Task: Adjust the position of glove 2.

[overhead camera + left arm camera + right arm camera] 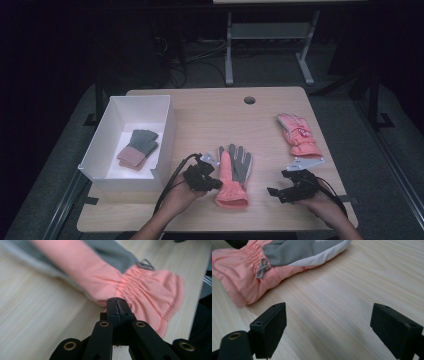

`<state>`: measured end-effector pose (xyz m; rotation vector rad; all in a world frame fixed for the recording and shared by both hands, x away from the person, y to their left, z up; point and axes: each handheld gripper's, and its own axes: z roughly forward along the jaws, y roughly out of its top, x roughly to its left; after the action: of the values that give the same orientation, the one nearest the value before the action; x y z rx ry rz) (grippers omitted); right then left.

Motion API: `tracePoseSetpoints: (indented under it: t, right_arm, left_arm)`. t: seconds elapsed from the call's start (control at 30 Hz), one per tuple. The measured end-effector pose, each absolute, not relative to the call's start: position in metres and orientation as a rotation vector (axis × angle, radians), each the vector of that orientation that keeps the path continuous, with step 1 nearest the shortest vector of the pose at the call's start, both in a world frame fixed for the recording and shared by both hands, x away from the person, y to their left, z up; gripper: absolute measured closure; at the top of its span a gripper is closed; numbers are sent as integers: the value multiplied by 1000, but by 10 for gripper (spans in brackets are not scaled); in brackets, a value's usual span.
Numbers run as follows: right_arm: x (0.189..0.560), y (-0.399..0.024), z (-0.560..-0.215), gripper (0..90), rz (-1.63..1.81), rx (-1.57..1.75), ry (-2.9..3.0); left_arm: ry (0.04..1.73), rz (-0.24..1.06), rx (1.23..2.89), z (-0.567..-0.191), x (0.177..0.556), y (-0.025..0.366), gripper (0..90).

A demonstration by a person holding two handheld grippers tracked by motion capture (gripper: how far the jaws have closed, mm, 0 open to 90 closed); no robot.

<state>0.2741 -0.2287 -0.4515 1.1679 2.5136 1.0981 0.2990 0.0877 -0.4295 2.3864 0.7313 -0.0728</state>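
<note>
Nearest the camera, the left hand-held gripper (117, 301) has its jaws pressed together, tips at the gathered cuff of the pink-and-grey glove (140, 287); whether fabric is pinched I cannot tell. That glove lies flat on the bench (200, 107), just right of this hand-held gripper. The right hand-held gripper (328, 322) stands spread, glove ahead-left. Likely step: seizing the cuff; next, confirm the grip, then lift.

Glove (234, 172) between box (165, 131) and second glove (299, 135)
</note>
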Motion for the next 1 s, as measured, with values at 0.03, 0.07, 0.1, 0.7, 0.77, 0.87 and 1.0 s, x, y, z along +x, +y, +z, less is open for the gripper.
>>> tracePoseSetpoints:
  t: [0.03,0.07,0.1,0.7,0.77,0.87,1.0]
  right_arm:
    - [274,-230,-451,133,1099,1173,2515]
    - [274,-231,-451,133,1098,1176,2509]
    - [275,-231,-451,133,1091,1183,2512]
    - [275,-230,-453,132,1085,1157,2529]
    - [275,-229,-452,129,1070,1155,2533]
    - [275,-228,-451,129,1065,1146,2539]
    - [275,-228,-449,147,1073,1158,2531]
  left_arm:
    - [720,-77,2384,-430,298,84,896]
    - [708,-82,2383,-431,297,81,896]
    - [696,-84,2382,-431,297,78,896]
    - [653,-44,2368,-435,294,83,757]
    - [656,-17,2381,-435,294,90,664]
    - [689,29,2369,-437,291,100,551]
    - [697,41,2376,-442,288,111,411]
